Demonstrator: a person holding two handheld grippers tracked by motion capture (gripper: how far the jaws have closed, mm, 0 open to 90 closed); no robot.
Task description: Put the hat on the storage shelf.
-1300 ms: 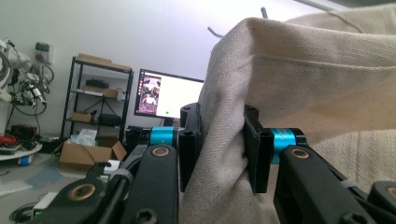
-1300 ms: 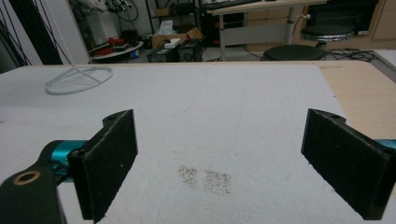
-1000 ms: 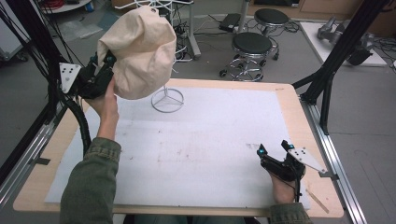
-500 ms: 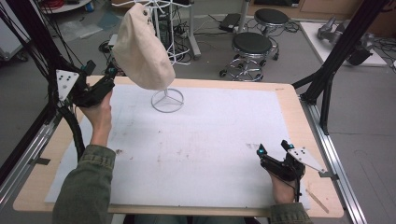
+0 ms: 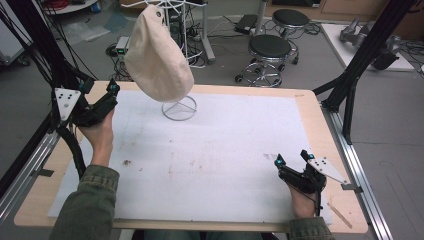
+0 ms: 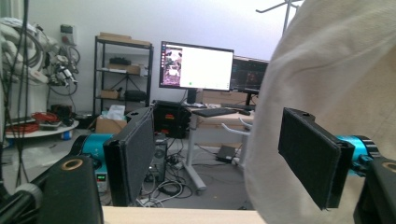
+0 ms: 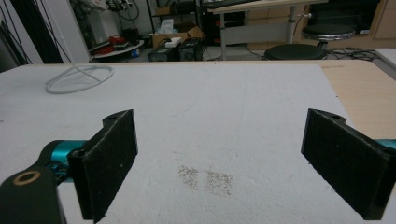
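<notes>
Left gripper, just opened, sits beside cream cap on wire stand.

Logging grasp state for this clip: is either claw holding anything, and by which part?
Nothing is held. The left claw stands open beside the cream hat, which hangs on the wire stand; its jaws have just been opening. The right claw is open over the table.

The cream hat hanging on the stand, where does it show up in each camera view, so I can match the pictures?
High view: the cream hat hangs upper left of centre, on the white wire stand.
Left gripper view: it covers the right side, behind the right jaw, with nothing between the open jaws.
Right gripper view: not in it.
Shared landmark: the stand's ring base on the white table cover, at top left in the right gripper view.
</notes>
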